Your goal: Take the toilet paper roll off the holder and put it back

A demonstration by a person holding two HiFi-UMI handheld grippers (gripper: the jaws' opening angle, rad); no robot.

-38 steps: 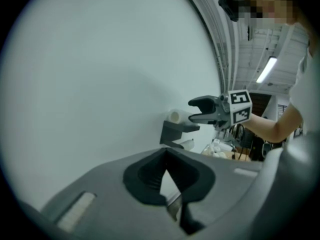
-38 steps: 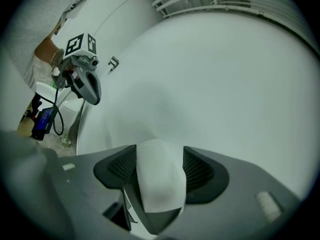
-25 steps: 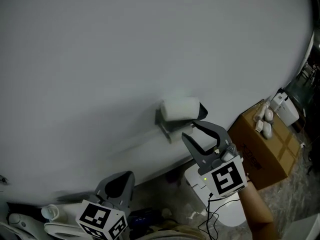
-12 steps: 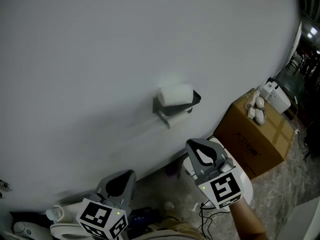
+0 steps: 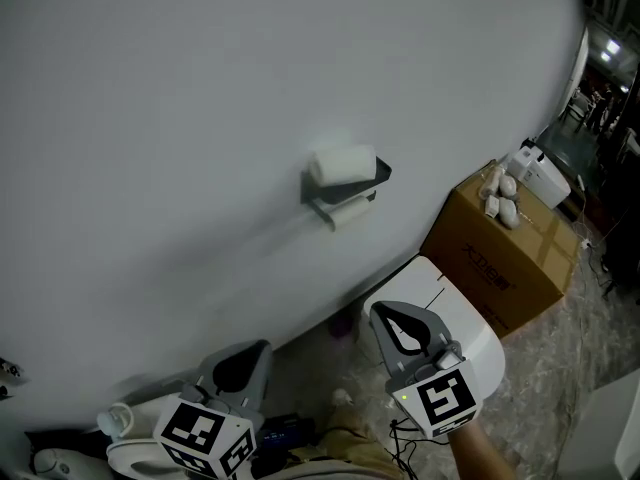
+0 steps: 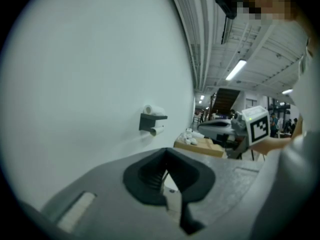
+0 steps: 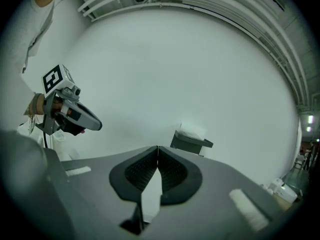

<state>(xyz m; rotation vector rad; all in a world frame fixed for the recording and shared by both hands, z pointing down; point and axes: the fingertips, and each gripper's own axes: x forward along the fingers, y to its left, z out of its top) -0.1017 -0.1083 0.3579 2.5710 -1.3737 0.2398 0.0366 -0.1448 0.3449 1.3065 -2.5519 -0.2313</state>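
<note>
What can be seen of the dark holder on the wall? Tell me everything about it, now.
The holder is a dark grey bracket, metal by its look, fixed to the pale wall. Its top is a flat shelf that juts out level. A white toilet paper roll lies on its side on that shelf, and a second, thinner roll hangs under it. Nothing else touches the holder.

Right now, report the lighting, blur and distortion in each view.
Head view: dim, even light, the wall bowed by the lens, the toilet paper roll slightly soft. Left gripper view: fisheye with black corners, one bright ceiling light. Right gripper view: same fisheye rounding, the roll washed out, edges indistinct.
</note>
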